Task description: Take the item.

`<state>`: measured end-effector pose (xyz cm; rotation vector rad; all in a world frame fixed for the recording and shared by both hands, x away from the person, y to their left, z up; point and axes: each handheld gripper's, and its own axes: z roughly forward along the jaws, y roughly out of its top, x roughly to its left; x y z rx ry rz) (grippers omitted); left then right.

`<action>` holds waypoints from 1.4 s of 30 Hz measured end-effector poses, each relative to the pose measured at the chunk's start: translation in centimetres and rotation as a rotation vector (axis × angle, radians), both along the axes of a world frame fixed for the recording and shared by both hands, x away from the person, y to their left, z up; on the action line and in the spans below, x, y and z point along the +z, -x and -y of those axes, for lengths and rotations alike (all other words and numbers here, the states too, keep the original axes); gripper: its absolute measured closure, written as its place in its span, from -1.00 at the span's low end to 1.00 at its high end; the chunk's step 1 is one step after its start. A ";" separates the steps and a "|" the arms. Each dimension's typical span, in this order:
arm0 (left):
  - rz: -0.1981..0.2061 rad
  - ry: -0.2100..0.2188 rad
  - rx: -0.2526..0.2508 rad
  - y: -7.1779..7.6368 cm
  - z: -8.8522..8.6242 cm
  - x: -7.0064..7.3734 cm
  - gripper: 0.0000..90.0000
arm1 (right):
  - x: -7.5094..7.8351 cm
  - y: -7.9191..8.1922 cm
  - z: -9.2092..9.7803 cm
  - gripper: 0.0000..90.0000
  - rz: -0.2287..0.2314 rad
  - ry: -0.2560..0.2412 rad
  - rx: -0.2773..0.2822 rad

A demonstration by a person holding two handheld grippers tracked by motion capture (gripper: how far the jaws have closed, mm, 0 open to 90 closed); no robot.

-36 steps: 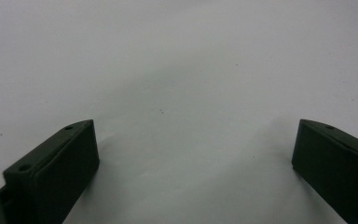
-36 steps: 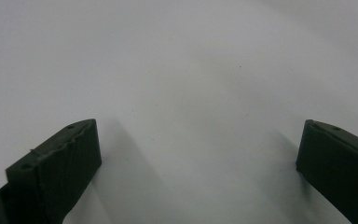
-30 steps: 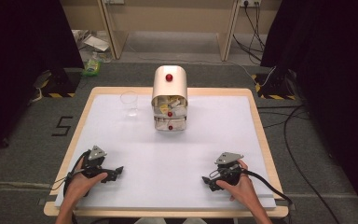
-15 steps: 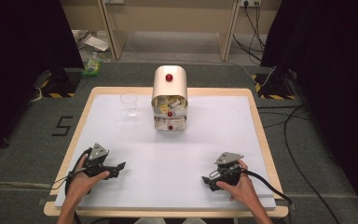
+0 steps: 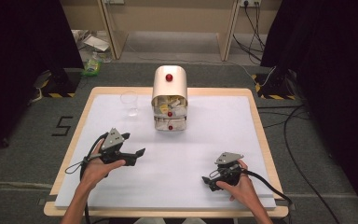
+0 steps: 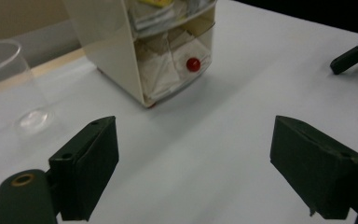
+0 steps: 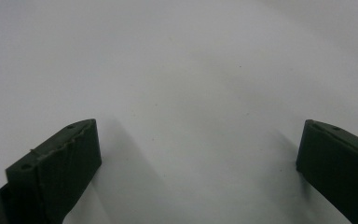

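The drawer box (image 5: 169,99) stood ahead of the left gripper (image 5: 133,145) — the nearer one. Both grippers were spread, empty — the right gripper (image 5: 208,180) lay well apart

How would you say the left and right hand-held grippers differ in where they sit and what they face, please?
The left hand-held gripper sits farther up the table, facing the small drawer cabinet and clear cup; the right hand-held gripper sits near the front edge. The left one's view takes in those things; the right one's faces bare white table. Both are open, holding nothing.
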<state>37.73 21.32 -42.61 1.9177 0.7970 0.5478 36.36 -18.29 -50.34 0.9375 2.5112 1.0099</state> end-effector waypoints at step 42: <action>0.067 -0.053 -0.116 -9.2 8.9 4.8 -0.66 | 0.0 0.0 0.0 -0.99 0.002 -0.002 0.002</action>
